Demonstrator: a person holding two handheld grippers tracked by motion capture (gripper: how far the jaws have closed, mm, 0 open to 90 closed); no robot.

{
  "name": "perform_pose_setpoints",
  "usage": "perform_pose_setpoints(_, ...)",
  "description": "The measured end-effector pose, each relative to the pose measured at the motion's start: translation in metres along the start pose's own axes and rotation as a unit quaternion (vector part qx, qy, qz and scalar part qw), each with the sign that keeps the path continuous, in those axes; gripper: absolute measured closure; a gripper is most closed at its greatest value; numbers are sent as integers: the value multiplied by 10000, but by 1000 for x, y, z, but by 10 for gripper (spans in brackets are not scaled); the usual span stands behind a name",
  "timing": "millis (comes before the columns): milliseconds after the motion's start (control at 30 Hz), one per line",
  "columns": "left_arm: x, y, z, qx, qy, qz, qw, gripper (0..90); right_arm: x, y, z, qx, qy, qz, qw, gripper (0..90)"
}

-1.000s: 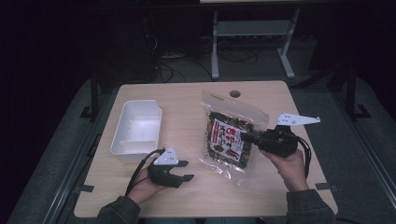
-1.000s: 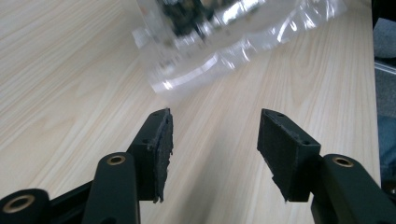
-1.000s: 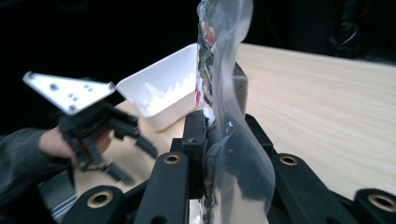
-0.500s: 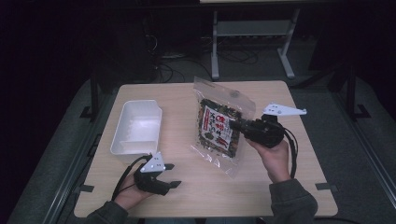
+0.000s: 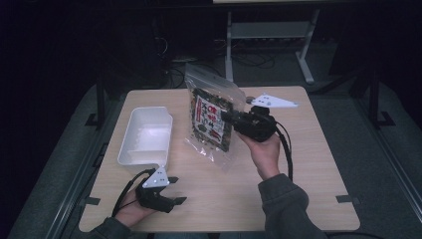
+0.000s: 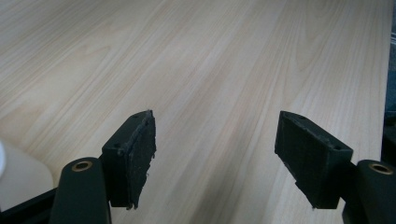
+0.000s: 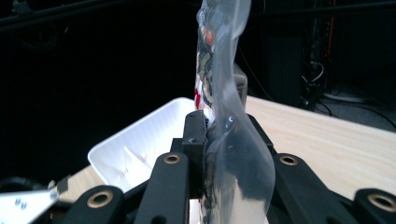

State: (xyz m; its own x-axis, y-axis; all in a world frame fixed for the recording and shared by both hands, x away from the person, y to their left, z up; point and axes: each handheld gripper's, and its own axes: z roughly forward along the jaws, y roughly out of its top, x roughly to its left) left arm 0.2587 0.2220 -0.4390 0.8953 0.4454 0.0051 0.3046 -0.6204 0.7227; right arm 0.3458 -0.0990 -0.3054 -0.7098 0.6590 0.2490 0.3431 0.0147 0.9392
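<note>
Snack bag (image 5: 211,119) hangs in the air above the tabletop (image 5: 308,149), just beside the white tray (image 5: 147,137) on the side away from the left gripper. The right gripper (image 5: 226,118) has its fingers clenched on the bag at its side edge, and the bag stands almost upright, with its clear top part above and its lower corner near the wood. In the right gripper view the plastic film (image 7: 229,154) is pinched between the two black fingers (image 7: 194,135) and bends in a soft wave, with the tray (image 7: 140,140) behind it.

The left gripper (image 5: 169,191) rests low on the tabletop near the tray's near end; its fingers (image 6: 135,149) are spread apart and grasp nothing, with only bare wood (image 6: 210,70) between them.

I judge the bag to be light, soft and a little slippery, because the film folds easily and does not keep its shape. The contents look dry and may be fragile, so a hard squeeze in the middle could crush them. A better hold is probably on the flat sealed border, where the film is doubled.
</note>
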Motion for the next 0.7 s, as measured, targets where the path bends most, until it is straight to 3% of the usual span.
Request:
perform_pose_setpoints(233,1,-5,-4,13,17,-11,10000,273,16,12,32,-95,10,-51,9999,750)
perform_pose_setpoints(700,4,-16,-12,81,10,-3,10000,267,30,23,77,-178,-13,-69,9998,750)
